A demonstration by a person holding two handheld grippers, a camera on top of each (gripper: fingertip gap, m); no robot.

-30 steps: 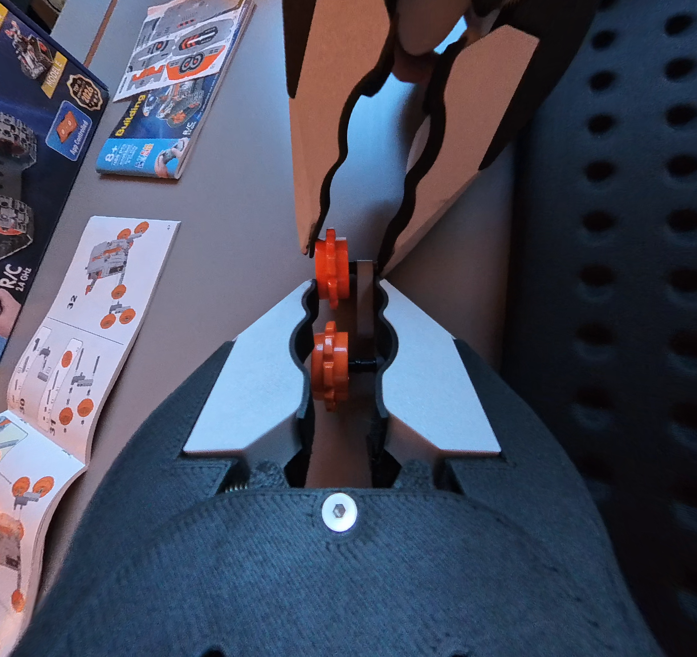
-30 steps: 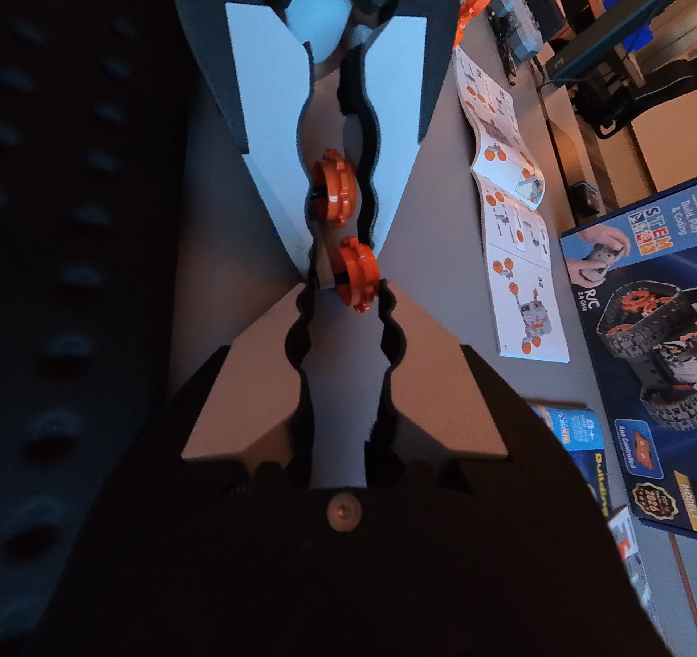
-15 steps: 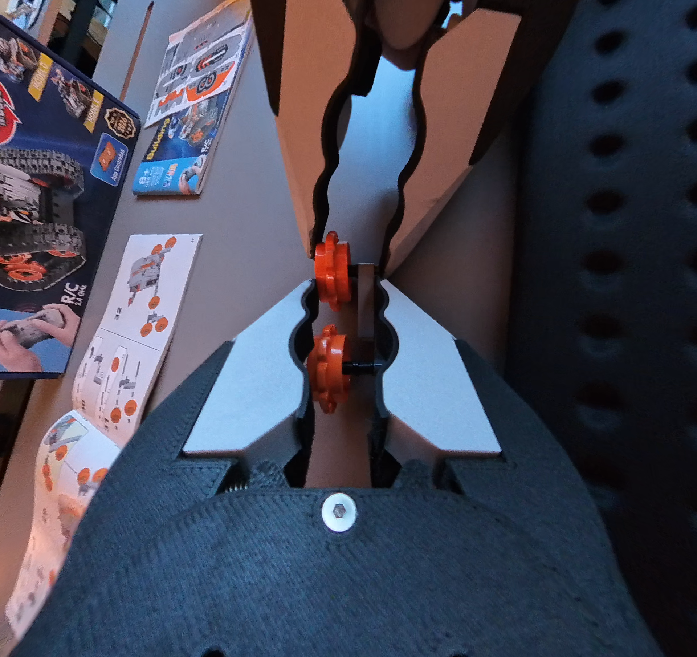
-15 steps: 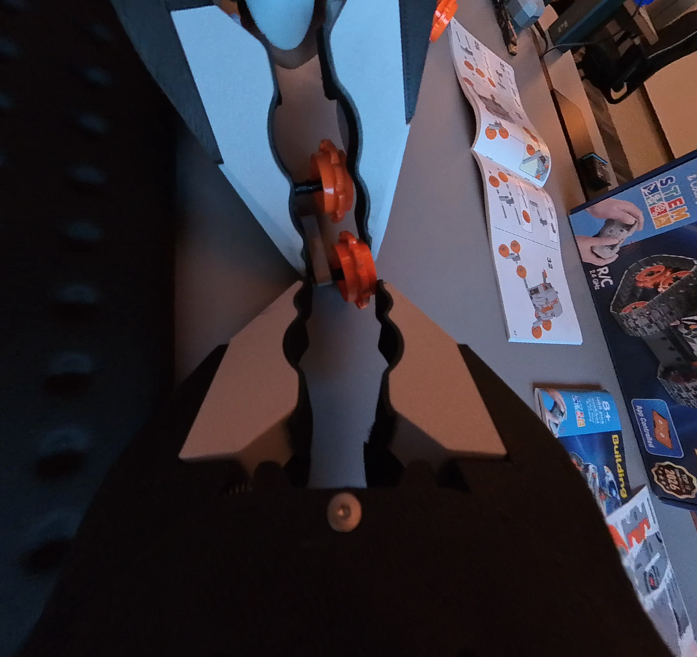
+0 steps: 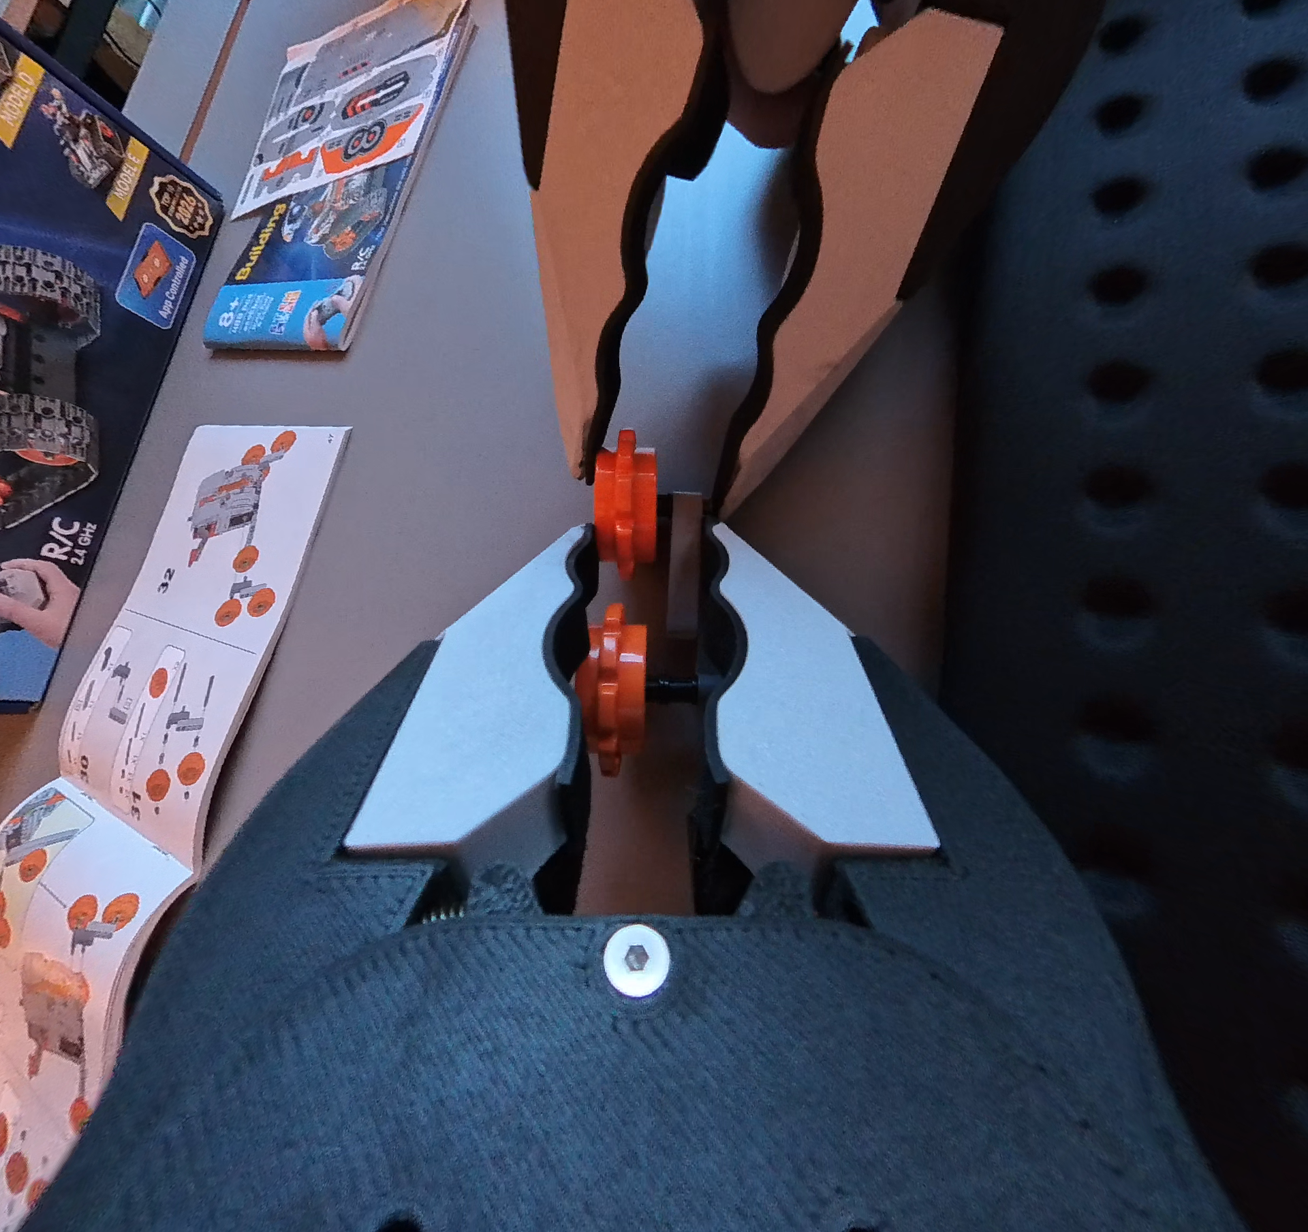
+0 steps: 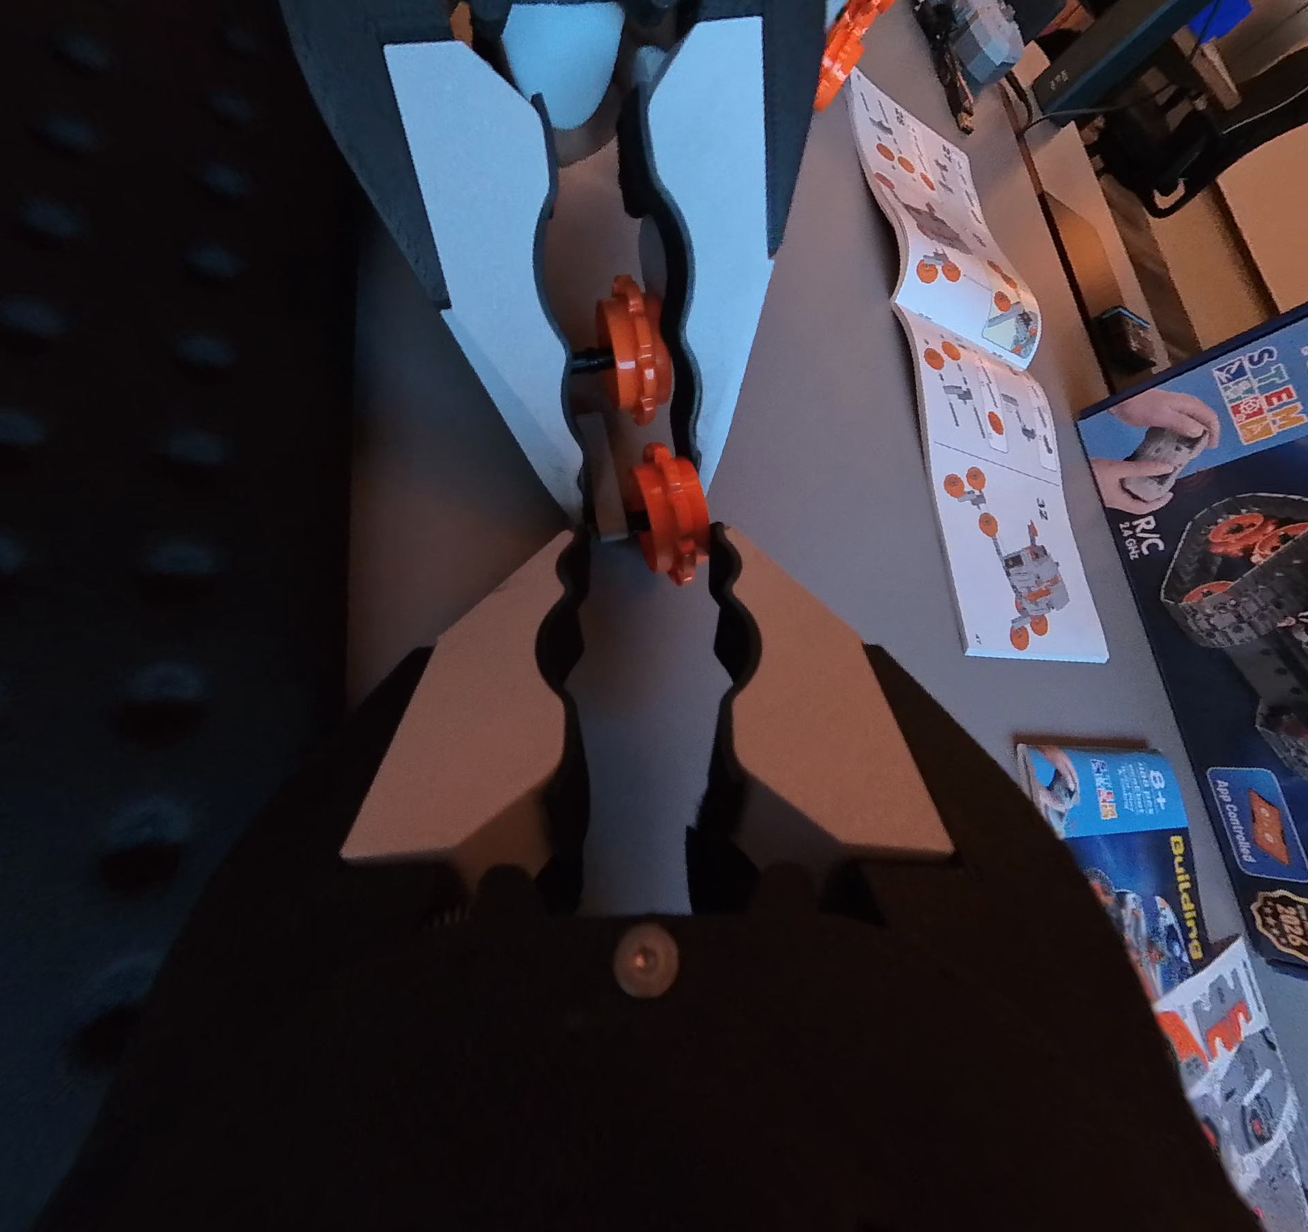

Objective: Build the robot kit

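A small assembly, a grey beam [image 5: 683, 561] with two orange gears on black axles, hangs above the grey table [image 5: 439, 434]. My left gripper [image 5: 647, 533], with grey fingers, is shut on it. One gear [image 5: 610, 688] sits deep between its jaws, the other [image 5: 624, 501] at its tips. My right gripper [image 6: 647, 536], with tan fingers, faces it tip to tip. Its fingertips pinch the end of the beam [image 6: 609, 526] and the nearer gear [image 6: 669, 512]. The farther gear [image 6: 632, 349] lies inside the left jaws.
An open instruction booklet [image 5: 212, 596] [image 6: 991, 420], a closed booklet under a sticker sheet [image 5: 318, 243] [image 6: 1111, 844] and a blue toy box [image 5: 71, 349] [image 6: 1238, 561] lie beside the grippers. A dark perforated mat [image 5: 1132, 490] [image 6: 141, 490] borders the other side. A part-built model [image 6: 870, 16] stands farther off. Left and right tips are no more than a few centimetres apart.
Both grippers stay joined on the assembly and have swung slightly together over the table. The gear deep in the left jaws sits a little farther out along its axle.
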